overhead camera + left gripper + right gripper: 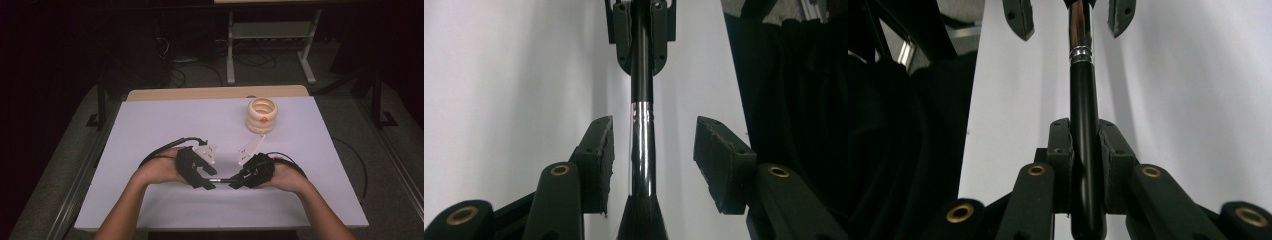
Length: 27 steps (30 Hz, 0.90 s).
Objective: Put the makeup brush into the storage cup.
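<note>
A black make-up brush (pixel 223 179) with a chrome ferrule lies level between my two grippers, just above the white table top (pixel 165 125). My right gripper (pixel 1084 129) is shut on the brush's black handle (pixel 1083 90). My left gripper (pixel 654 127) faces it, open; the chrome ferrule (pixel 642 145) passes between its pads without touching them, and the dark bristles sit near its base. In the high view the left gripper (pixel 212 183) and the right gripper (pixel 234 183) nearly meet, tip to tip, at the table's near middle.
A cream ribbed cup (pixel 262 116) with an orange dot stands at the back right of the table. Cables (pixel 165 147) loop behind both hands. Beyond the table's far edge is a metal frame (pixel 231 50) on a dark floor.
</note>
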Motion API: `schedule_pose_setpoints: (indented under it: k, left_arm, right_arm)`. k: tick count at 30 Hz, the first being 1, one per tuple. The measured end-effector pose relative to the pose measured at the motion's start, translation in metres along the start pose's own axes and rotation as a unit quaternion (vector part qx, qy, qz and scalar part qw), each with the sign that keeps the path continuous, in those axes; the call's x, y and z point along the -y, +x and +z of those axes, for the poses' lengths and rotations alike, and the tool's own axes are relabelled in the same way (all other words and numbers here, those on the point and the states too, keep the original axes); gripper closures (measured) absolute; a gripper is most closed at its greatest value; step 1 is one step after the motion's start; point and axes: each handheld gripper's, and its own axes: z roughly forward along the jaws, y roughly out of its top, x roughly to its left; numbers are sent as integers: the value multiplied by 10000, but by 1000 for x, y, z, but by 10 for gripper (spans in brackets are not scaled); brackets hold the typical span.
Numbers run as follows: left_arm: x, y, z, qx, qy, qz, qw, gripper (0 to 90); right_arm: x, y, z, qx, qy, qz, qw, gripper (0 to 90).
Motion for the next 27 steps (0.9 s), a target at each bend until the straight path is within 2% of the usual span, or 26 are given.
schedule_pose_setpoints:
  k: [8,18,21,27]
  left_arm:
    - [-2,-2,-5,-28,-280,-10,9996,530]
    - [-1,-1,-8,8,-348,-122,9993,596]
    - [-1,-1,-10,-1,-377,-146,9992,616]
    - [0,1,-10,4,-356,-123,9993,651]
  right_arm:
    - [4,-2,-5,17,-535,-4,9986,780]
    - [3,0,-6,-56,-809,-12,9967,780]
    - [3,1,-8,-85,-864,62,9962,780]
    - [3,2,-10,-138,-953,48,9953,780]
